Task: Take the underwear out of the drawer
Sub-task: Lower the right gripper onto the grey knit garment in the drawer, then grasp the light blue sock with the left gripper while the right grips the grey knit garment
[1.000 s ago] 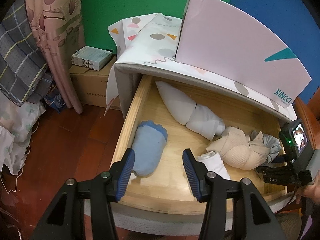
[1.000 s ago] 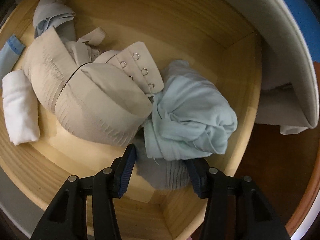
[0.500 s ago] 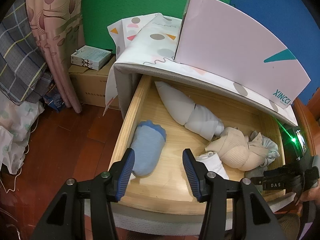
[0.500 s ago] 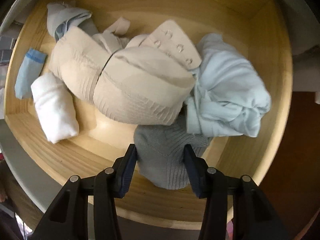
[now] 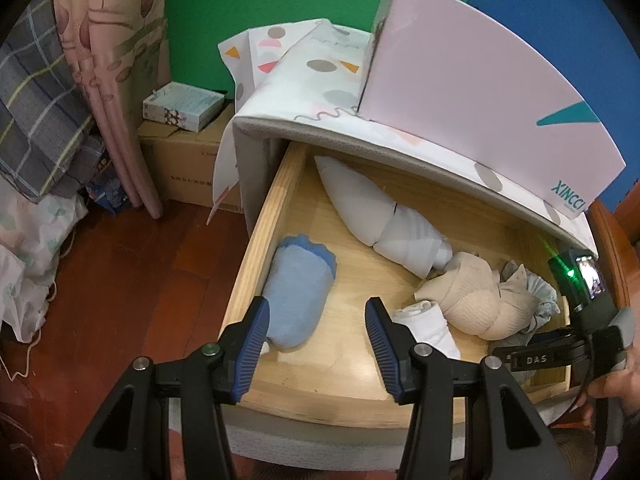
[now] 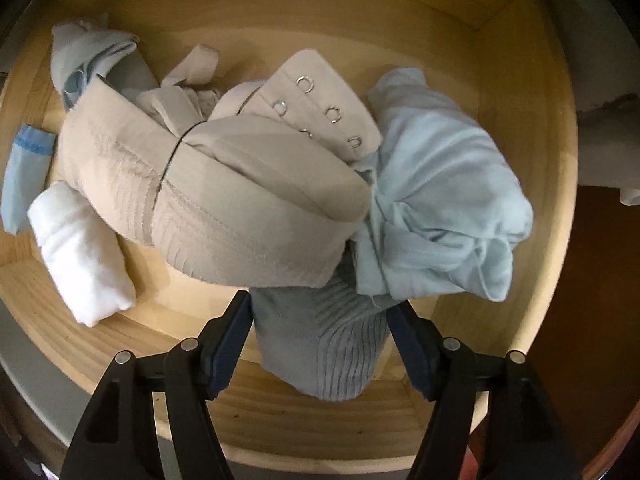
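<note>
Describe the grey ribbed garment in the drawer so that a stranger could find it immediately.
Look in the open wooden drawer, at its right front corner. There the grey ribbed knit garment lies partly under the beige bra and the pale blue cloth. Only it has fine knitted ridges.

Both grippers, left gripper point(image 5: 316, 344) and right gripper point(image 6: 320, 332), have black plastic arms with silver screws, ribbed blue pads, the right marked "DAS"

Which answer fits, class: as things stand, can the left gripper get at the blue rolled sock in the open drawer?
Probably yes. The left gripper hangs open just above the blue rolled sock, which lies alone by the drawer's left wall, with nothing over it.
</note>
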The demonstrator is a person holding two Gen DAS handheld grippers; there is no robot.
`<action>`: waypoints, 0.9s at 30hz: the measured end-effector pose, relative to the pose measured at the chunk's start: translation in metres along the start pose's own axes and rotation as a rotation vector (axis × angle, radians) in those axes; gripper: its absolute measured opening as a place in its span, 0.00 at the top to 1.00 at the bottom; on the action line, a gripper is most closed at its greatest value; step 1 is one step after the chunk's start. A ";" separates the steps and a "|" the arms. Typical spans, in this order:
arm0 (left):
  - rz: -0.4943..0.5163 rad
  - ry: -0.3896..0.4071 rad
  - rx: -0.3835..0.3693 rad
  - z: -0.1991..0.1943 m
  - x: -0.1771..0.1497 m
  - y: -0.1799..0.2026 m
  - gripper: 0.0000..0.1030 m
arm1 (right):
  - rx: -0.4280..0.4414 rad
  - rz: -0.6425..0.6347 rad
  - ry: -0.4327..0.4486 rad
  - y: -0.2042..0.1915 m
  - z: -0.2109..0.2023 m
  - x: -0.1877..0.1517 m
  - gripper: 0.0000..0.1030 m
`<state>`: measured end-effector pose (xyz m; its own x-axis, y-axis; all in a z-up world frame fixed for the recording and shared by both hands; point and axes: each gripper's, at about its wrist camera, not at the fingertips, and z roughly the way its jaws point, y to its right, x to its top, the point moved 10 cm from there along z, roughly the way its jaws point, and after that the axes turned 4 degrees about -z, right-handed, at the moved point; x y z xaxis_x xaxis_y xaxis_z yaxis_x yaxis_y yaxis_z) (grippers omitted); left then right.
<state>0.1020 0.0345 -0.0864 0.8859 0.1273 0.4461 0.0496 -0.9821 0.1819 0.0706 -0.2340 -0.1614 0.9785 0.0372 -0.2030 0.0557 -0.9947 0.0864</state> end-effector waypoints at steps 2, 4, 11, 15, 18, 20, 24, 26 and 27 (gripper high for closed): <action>-0.011 -0.009 0.001 0.001 0.000 -0.003 0.51 | -0.019 -0.005 -0.010 -0.002 0.005 0.001 0.39; -0.009 -0.011 0.005 0.001 -0.001 -0.004 0.51 | -0.045 -0.011 -0.006 -0.005 0.002 -0.004 0.44; -0.024 -0.090 -0.014 0.011 -0.007 -0.007 0.51 | -0.052 -0.003 -0.020 -0.007 0.000 -0.025 0.56; -0.019 -0.151 -0.057 0.017 -0.008 -0.006 0.51 | -0.033 0.006 -0.014 -0.006 -0.001 -0.036 0.57; -0.006 -0.178 -0.042 0.021 -0.005 -0.013 0.51 | -0.016 0.007 -0.008 -0.005 -0.001 -0.043 0.57; 0.003 -0.205 -0.040 0.026 -0.002 -0.016 0.51 | 0.009 0.018 0.003 -0.004 -0.001 -0.048 0.57; 0.031 -0.264 -0.035 0.037 0.005 -0.014 0.51 | 0.023 0.028 0.015 0.008 -0.005 -0.053 0.56; 0.065 -0.275 -0.018 0.043 0.010 -0.009 0.51 | 0.023 0.027 0.018 0.009 -0.005 -0.056 0.56; 0.076 -0.277 -0.016 0.045 0.011 -0.007 0.51 | 0.023 0.027 0.018 0.009 -0.006 -0.056 0.56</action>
<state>0.1323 0.0365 -0.1224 0.9792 0.0088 0.2027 -0.0268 -0.9847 0.1724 0.0173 -0.2444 -0.1439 0.9830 0.0118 -0.1830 0.0249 -0.9973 0.0694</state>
